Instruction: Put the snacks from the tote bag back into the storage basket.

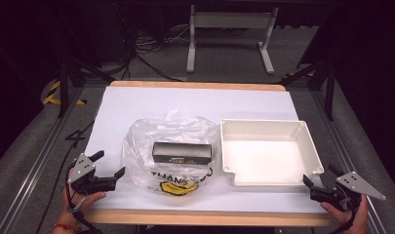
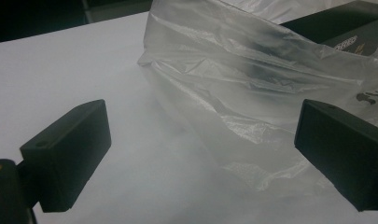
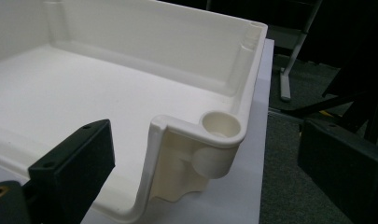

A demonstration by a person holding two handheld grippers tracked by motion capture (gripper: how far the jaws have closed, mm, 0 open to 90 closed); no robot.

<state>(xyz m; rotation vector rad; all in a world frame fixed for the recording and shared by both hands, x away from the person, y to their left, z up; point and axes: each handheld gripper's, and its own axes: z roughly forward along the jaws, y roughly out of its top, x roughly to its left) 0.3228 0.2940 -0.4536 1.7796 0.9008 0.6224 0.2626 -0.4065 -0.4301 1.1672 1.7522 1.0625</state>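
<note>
A: Start nearest the person. What are the two tools doing?

B: The left tool [image 1: 109,165] sits at the near left of the white-covered desk [image 1: 136,100], jaws spread and empty, pointed at the crumpled clear plastic bag [image 1: 141,146]. In the left gripper view the bag's edge [image 2: 252,140] lies between the jaws but neither touches it. The right tool [image 1: 318,181] hovers at the near right corner, jaws likewise parted and holding nothing, just beside the front corner of the shallow white plastic tray [image 1: 309,141].

A: And the thing being worked on?

B: The bag lies mid-desk, left of the tray and close to it. A long black rectangular box [image 1: 182,152] rests in it, lying flat, with small pale lettering on its side. Yellow and black print shows on the bag's near part.

A: How would the bag handle?

B: I judge it thin, soft and slippery; it will bunch and slide rather than lift cleanly. The box looks stiff and light, so it should take a firm pinch across its narrow sides. Pinching a fold at the bag's left edge seems the best hold, pinning the film while the other tool goes for the box.

A: Farther back?

B: Bare desk, then dark floor with cables and a pale metal frame [image 1: 229,29].
</note>
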